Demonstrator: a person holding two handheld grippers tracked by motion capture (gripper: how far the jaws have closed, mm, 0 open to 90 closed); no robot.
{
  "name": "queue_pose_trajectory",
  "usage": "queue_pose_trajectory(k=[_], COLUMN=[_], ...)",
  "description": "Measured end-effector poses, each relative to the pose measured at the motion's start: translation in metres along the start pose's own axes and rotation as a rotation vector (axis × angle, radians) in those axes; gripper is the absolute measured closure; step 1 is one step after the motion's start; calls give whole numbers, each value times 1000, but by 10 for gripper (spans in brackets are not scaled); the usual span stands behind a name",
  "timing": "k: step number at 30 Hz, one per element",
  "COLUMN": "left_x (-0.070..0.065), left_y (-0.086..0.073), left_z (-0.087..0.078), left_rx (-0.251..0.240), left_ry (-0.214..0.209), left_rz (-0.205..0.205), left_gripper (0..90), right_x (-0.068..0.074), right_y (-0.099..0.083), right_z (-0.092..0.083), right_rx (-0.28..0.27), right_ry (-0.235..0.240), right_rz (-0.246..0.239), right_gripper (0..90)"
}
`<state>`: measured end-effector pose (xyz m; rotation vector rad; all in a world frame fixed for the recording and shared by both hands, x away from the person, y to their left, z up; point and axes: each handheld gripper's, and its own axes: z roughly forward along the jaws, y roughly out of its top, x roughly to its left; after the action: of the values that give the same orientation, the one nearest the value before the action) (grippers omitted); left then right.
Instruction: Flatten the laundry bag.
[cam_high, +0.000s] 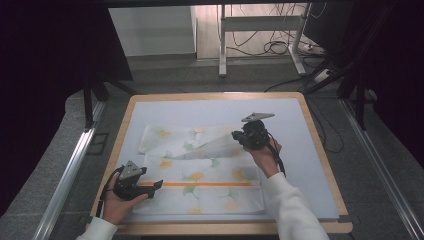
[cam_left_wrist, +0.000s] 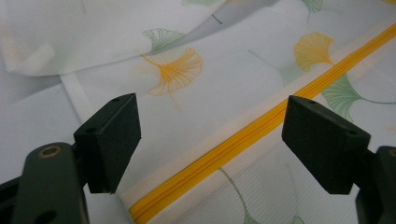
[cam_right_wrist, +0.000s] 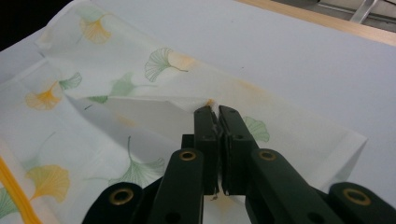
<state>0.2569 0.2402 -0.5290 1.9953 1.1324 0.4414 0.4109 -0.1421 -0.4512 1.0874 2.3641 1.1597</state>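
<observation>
On the tabletop (cam_high: 310, 150), the right gripper (cam_high: 239, 136) pinches a lifted fold of the ginkgo-print zippered cover (cam_high: 200, 177); the left gripper (cam_high: 155, 186) rests wide-jawed over its yellow zipper (cam_left_wrist: 243, 140).

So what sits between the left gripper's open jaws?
In the left gripper view, the yellow zipper of the ginkgo-print cloth cover runs between the left gripper's open jaws.

The left gripper (cam_high: 156, 185) lies low and level, its jaws wide apart. The right gripper (cam_high: 235, 135) is lifted up, its jaws pressed tight together.
</observation>
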Motion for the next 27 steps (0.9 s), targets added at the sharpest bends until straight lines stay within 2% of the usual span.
queue_pose_trajectory(k=[5,6,7,10,20,27], left_x=[-1,-1,-1,-1,1,2], left_y=[0,0,0,0,0,0], left_z=[0,0,0,0,2,3], left_rx=[1,1,0,1,3,7], left_ry=[-4,-6,-7,-9,-14,-16], left_rz=[4,4,4,4,3,0], left_gripper=[193,193,193,193,193,193], right_x=[-12,-19,-19,-33,-56,-75], right_y=[9,12,12,17,19,16], right_z=[7,10,10,16,33,47], right_rx=[17,22,22,27,41,45], right_ry=[-24,-43,-43,-70,-89,-109], right_rz=[17,34,34,80,143,208], right_gripper=[860,860,860,860,859,860])
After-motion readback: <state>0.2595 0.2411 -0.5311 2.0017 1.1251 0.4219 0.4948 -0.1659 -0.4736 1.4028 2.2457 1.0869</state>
